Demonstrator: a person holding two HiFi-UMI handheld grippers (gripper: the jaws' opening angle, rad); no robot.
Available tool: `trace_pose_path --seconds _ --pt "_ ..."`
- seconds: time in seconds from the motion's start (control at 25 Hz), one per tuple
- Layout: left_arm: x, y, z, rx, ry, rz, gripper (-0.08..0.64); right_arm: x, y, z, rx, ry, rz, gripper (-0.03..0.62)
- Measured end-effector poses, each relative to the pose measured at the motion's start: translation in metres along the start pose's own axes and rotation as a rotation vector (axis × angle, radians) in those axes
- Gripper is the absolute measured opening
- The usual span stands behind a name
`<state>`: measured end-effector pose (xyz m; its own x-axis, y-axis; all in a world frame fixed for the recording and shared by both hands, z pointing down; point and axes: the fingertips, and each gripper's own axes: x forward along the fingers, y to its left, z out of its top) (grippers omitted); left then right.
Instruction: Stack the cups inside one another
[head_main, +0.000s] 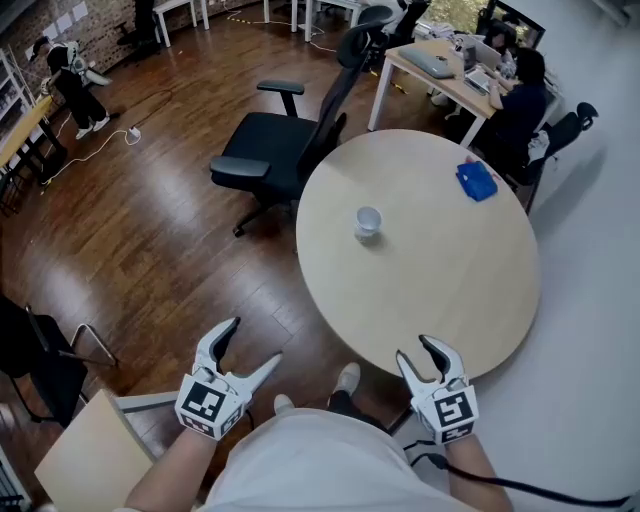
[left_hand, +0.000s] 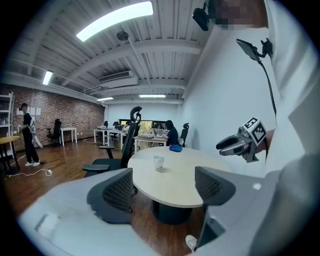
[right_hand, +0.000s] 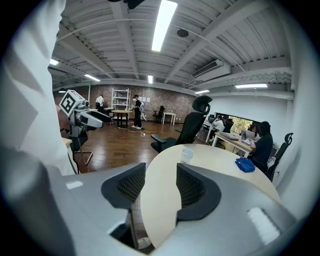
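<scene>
Left gripper (head_main: 253, 340) and right gripper (head_main: 415, 348) both gape, empty. The mid-frame plastic cup (head_main: 368, 221) looks light and crushable; pinch its rim gently

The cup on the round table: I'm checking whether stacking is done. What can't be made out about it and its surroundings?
Cup: too small in every view to tell one from several nested.
Blue thing, head view: too small to identify.
Table, near rim, head view: partly behind the right gripper.
</scene>
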<state>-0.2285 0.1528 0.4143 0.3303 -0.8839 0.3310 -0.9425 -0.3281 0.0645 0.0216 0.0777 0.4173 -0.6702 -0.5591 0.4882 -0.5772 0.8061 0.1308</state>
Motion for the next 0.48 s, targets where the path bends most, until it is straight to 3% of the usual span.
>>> trace_pose_path --seconds 0.48 --pt "-0.031 0.0 -0.028 -0.031 -0.015 -0.021 0.407 -0.01 0.042 -0.006 -0.028 0.015 -0.003 0.199"
